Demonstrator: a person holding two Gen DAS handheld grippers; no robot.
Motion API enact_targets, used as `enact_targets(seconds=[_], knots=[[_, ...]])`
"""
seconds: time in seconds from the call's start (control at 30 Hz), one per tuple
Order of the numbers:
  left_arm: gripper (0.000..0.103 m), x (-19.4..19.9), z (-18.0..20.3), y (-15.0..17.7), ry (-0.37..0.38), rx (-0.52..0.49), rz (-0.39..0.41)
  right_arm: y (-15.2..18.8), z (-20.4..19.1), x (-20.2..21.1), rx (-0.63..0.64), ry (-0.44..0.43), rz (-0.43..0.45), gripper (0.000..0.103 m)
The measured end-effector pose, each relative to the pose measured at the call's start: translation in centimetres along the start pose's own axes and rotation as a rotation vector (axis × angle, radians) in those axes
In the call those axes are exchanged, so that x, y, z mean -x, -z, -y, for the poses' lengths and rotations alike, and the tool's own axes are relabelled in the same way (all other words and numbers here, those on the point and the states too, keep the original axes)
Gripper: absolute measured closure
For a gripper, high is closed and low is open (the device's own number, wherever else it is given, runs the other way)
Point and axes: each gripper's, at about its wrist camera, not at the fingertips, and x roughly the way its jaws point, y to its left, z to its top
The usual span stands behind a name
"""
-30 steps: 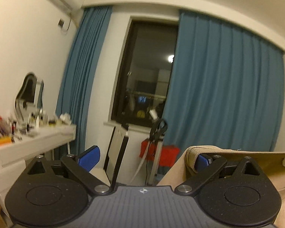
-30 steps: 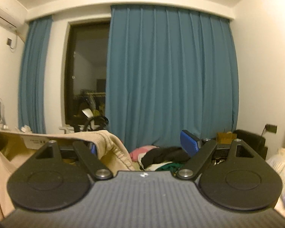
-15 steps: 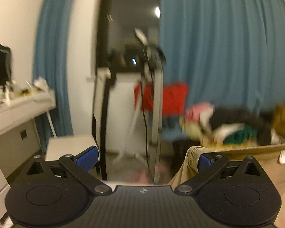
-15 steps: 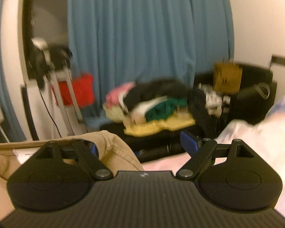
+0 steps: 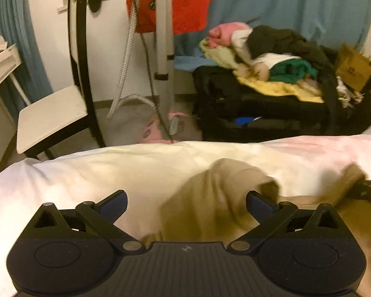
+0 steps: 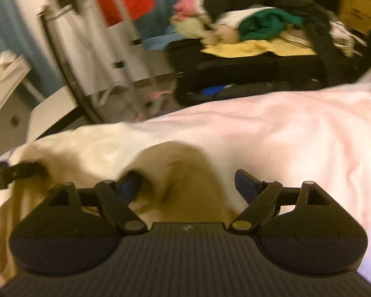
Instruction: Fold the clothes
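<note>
1. Both cameras have swung down since a second ago: then they faced the blue curtains and window with the tan garment held up high, now they look onto the white bed (image 5: 111, 168), and the tan garment (image 5: 210, 210) has come down onto it.
2. The bed serves as landmark. Beyond its far edge lies the black suitcase (image 5: 254, 104) with a heap of clothes (image 5: 272, 57) on top; beyond its far left corner stands a white chair (image 5: 52, 113).
3. The tan garment lies rumpled on the near part of the bed, a puffed fold rising between the two tools; motion blur hides its seams.
4. By the look of it the cloth is light, soft and limp. It will sag and crease instead of keeping shape, so I would hold it at a firm hem or corner, one per tool, and keep it taut.
5. The left gripper (image 5: 185, 201) has its jaws set wide; cloth touches the right finger (image 5: 259, 201), but whether it is pinched I cannot tell.
6. The right gripper (image 6: 188, 183) is likewise wide, cloth bunched at its left finger (image 6: 132, 184); any grip there is unclear.
</note>
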Motion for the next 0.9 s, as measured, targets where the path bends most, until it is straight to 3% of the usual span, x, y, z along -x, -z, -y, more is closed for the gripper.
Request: enact_targets(seconds=[0.1,0.27,0.53,0.73,0.8,0.9], knots=[[0.000,3.5,0.4,0.8,0.005,-0.013,0.070,0.4,-0.9,2.0,-0.063,-0.060,0.026,0.019],[0.000,11.8,1.5,4.4,-0.005,0.042,0.187,3.4,-2.7,8.8,-0.087,-0.081,0.132,0.019],[0.000,29.8,3.0,14.2,-0.038,0.071,0.324,11.9,-5.2,23.1,-0.005,-0.058,0.321,0.019],[0.004,37.8,3.3,22.4,0.058,0.156,0.327,20.4,-6.1,32.5,0.010,-0.046,0.411,0.019],[0.004,38.8,2.9,25.2,0.079,0.201,0.311,24.0,-6.4,34.6,0.001,-0.064,0.445,0.019],[0.005,38.5,2.6,28.4,0.050,0.215,0.275,28.5,-6.6,35.8,-0.029,-0.083,0.448,0.019]])
